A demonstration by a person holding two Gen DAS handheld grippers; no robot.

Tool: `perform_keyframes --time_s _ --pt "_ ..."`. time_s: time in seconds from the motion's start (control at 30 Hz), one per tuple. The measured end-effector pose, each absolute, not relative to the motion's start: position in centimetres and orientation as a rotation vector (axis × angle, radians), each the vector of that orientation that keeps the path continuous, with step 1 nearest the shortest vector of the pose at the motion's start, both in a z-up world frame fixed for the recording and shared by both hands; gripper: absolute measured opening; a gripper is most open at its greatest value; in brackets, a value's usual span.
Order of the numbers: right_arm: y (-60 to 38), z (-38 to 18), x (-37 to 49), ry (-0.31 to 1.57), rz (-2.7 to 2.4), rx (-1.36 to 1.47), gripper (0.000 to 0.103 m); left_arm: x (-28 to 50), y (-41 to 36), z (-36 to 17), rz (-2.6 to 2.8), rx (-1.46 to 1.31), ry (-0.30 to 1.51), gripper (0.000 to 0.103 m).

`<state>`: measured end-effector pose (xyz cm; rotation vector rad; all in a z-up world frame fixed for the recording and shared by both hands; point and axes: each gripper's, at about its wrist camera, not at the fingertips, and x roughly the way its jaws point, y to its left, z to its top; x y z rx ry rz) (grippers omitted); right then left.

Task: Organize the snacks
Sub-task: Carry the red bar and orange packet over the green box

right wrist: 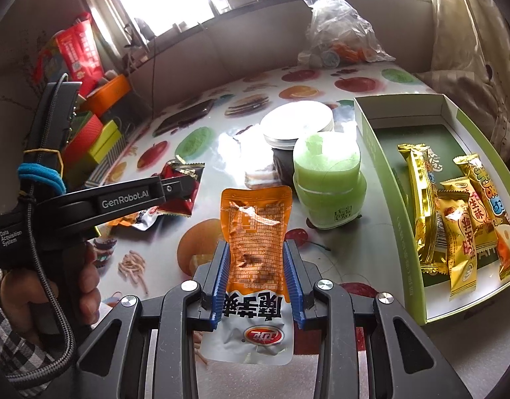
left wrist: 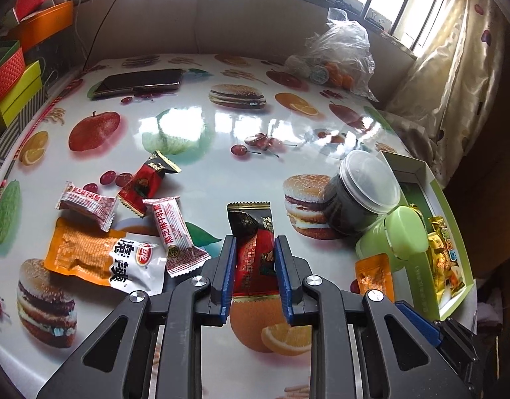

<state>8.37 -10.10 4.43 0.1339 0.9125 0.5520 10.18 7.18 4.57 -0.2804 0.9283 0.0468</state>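
Observation:
My left gripper (left wrist: 255, 252) is shut on a red-and-black snack packet (left wrist: 251, 229), held a little above the table. Loose on the table to its left lie another red-and-black packet (left wrist: 145, 183), two pink-and-white candy packets (left wrist: 87, 204) (left wrist: 175, 232) and an orange-and-white pouch (left wrist: 98, 256). My right gripper (right wrist: 256, 249) is shut on a second orange-and-white pouch (right wrist: 258, 222), just left of the green-and-white box (right wrist: 381, 173). Several yellow snack packets (right wrist: 454, 212) lie inside that box. The right wrist view also shows the left gripper (right wrist: 175, 186) with its packet (right wrist: 185, 179).
A dark jar with a clear lid (left wrist: 361, 196) and a pale green container (left wrist: 394, 242) stand between the loose snacks and the box (left wrist: 451, 212). A phone (left wrist: 142, 81) and a plastic bag (left wrist: 334, 56) lie at the far side. Coloured boxes (left wrist: 9, 76) are stacked off the left edge.

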Motion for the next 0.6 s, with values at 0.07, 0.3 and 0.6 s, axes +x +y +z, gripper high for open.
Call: perform_keyframes --time_s 0.07,0.3,0.6 --pt "-10.1 4.8 8.2 0.903 0.556 0.132 0.03 9.7 7.3 5.1 0.048 -0.278 0.92 0.024" --pt "-10.3 6.3 7.4 0.866 0.571 0.133 0.03 7.8 7.1 7.4 0.043 -0.258 0.864 0.024" --pt "-10.7 8.3 6.6 0.808 0.592 0.154 0.03 6.2 6.3 10.1 0.024 -0.244 0.802 0.024"
